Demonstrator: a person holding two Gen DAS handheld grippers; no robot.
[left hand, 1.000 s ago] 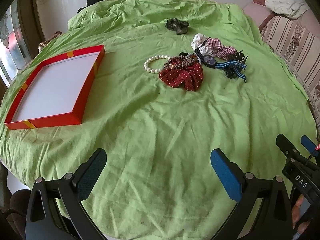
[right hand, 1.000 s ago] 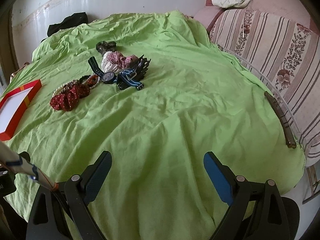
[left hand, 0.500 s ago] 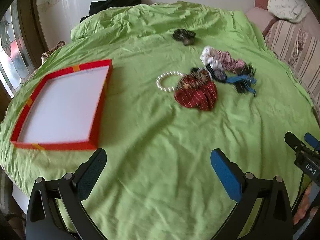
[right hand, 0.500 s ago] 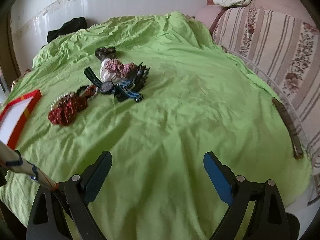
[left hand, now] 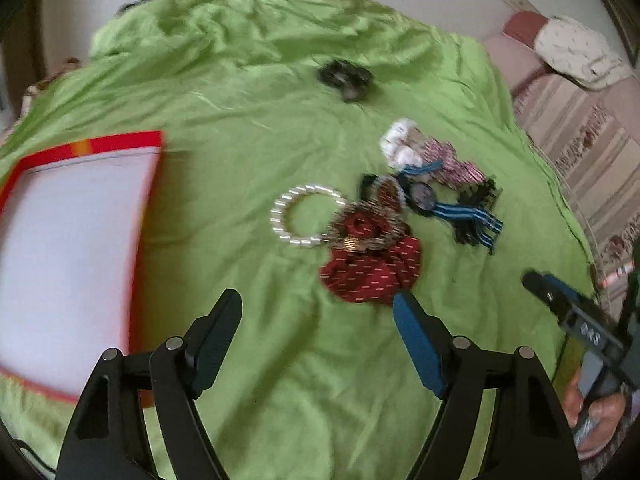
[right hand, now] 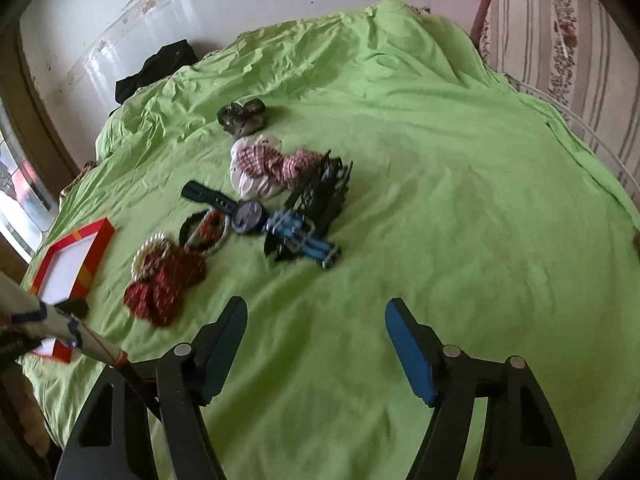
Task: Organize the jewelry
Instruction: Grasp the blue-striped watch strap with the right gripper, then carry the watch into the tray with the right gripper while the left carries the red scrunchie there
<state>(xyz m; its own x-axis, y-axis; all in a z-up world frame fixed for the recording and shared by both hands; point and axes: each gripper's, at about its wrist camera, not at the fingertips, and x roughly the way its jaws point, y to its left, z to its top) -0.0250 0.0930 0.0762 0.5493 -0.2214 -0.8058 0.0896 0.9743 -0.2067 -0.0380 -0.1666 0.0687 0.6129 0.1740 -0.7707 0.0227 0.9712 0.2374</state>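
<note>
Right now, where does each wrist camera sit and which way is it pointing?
Left wrist: behind the open left gripper, low over the green cloth, facing the red scrunchie and pearl bracelet; red box at left, right gripper and hand at right.
Right wrist: behind the open right gripper, facing the watch and black hair claw; part of the left gripper's handle shows at the left edge.
Shared: the jewelry pile, box and cloth.

The left gripper (left hand: 318, 312) occupies the lower centre of the frame, jaws spread wide and empty, above a green cloth (left hand: 248, 120). A red polka-dot scrunchie (left hand: 372, 268) lies just beyond its fingertips, touching a pearl bracelet (left hand: 298, 216). A red-rimmed tray (left hand: 120, 142) occupies the left edge.
</note>
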